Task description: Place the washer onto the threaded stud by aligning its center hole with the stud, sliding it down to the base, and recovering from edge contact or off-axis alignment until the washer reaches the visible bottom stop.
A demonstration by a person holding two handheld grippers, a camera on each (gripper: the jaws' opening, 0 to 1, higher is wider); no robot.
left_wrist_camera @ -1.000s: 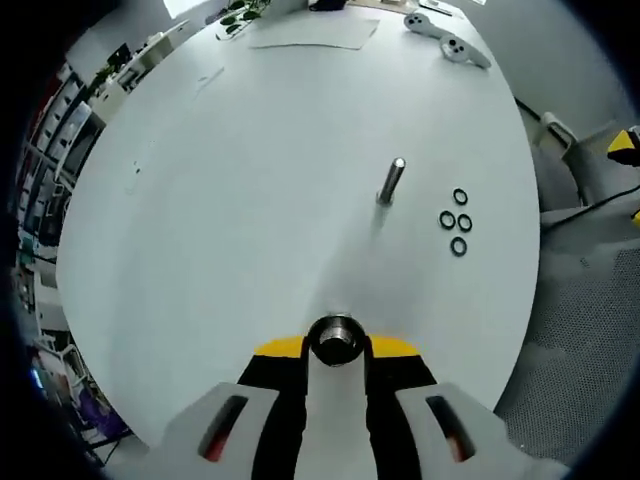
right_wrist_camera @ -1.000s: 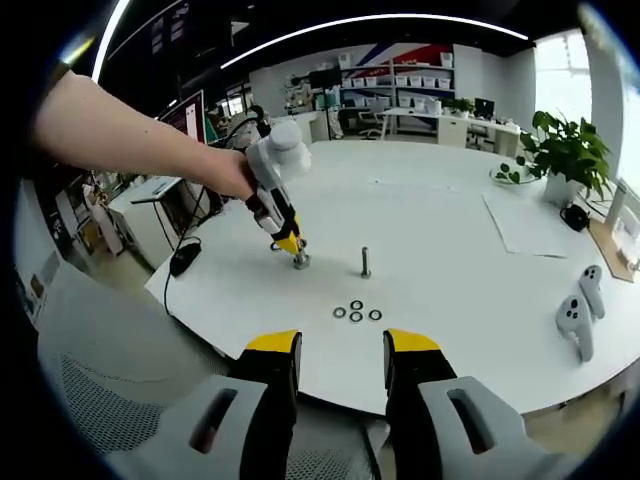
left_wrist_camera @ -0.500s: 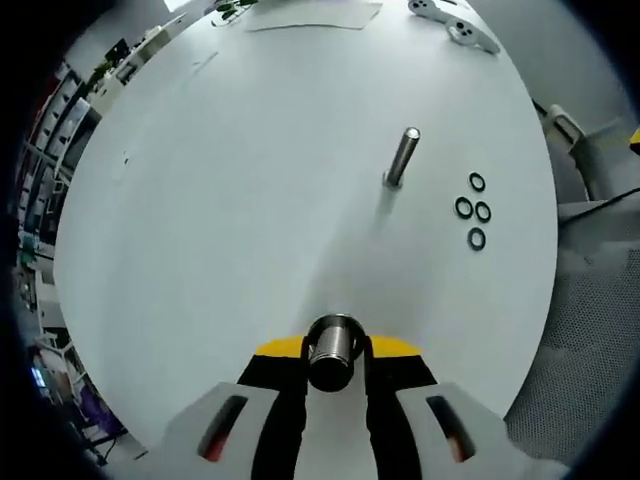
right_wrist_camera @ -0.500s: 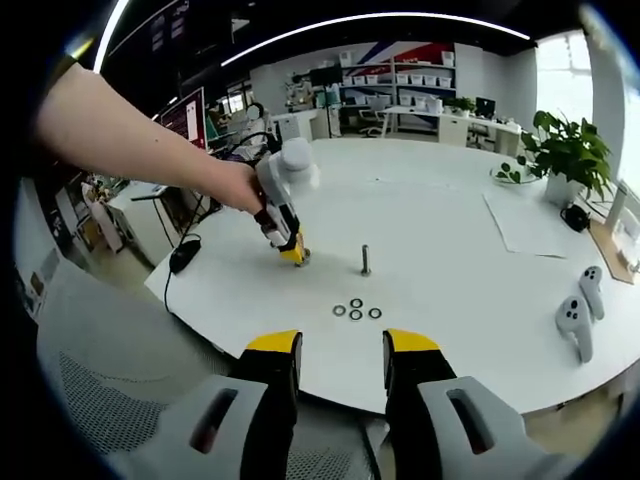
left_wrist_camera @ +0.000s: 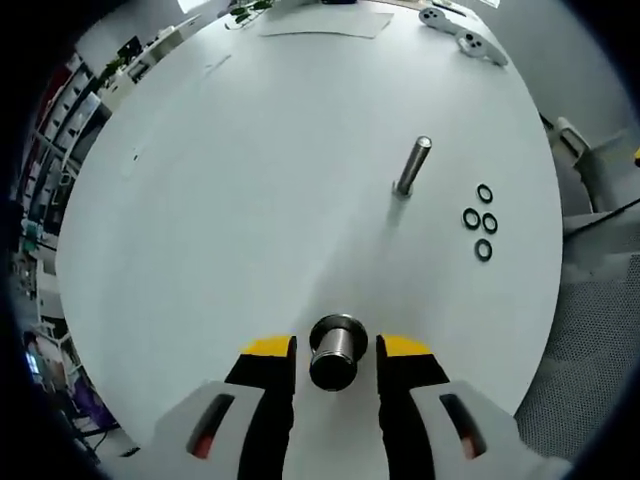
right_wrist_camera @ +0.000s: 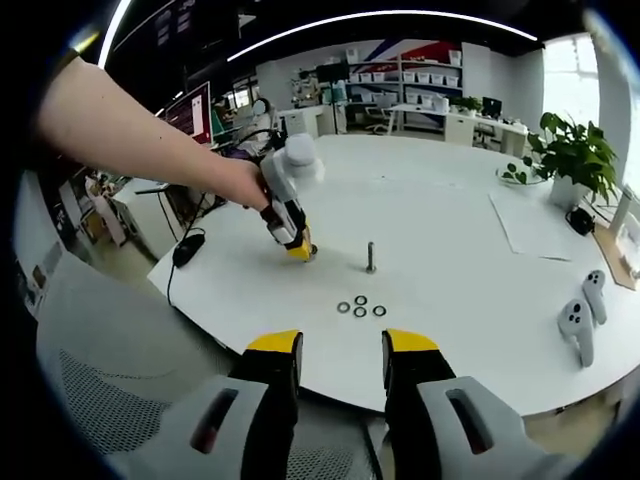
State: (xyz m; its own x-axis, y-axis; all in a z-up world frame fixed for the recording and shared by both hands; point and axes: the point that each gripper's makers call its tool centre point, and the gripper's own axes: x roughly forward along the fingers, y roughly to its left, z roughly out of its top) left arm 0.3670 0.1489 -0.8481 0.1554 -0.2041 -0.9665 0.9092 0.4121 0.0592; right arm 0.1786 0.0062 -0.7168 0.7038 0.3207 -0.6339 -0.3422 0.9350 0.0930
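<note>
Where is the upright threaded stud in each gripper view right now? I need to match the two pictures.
Left gripper view: the threaded stud stands right of centre, in the upper half, left of the washers.
Right gripper view: the stud stands near the middle, just above the washers.
Shared landmark: the four loose washers on the white table.

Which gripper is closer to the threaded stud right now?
Left. The left gripper is down on the table beside the threaded stud, open around a metal cylinder. The right gripper hangs back past the table edge, beyond the washers.
</note>
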